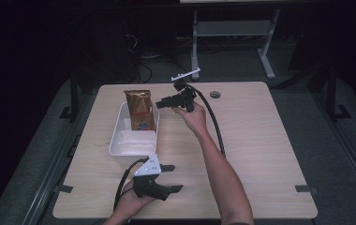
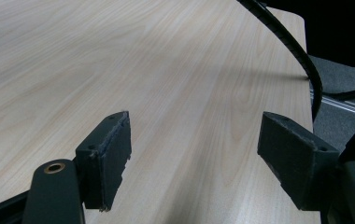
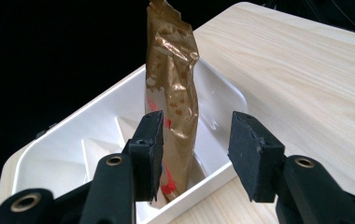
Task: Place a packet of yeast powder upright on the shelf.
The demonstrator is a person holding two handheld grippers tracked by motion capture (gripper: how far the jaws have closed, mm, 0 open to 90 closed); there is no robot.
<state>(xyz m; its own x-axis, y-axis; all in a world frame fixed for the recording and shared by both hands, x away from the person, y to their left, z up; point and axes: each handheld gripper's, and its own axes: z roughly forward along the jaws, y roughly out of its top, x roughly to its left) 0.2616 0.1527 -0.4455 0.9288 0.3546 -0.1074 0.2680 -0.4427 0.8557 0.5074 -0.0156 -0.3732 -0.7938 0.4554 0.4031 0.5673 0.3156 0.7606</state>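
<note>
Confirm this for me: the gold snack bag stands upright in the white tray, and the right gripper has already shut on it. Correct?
Not quite. The right gripper is open: in the right gripper view its jaws stand apart, with the gold snack bag in front of them, nearer one jaw, and no grip made. The rest holds: the bag stands upright in the white tray.

No text, brand or number could be read anywhere. The gold snack bag [image 1: 140, 110], which stood in the white tray [image 1: 115, 140], carried a red and blue print on its lower front, but the print was too small and blurred to read. From the right gripper view, the same bag [image 3: 173, 93] showed only red marks, not letters.
</note>
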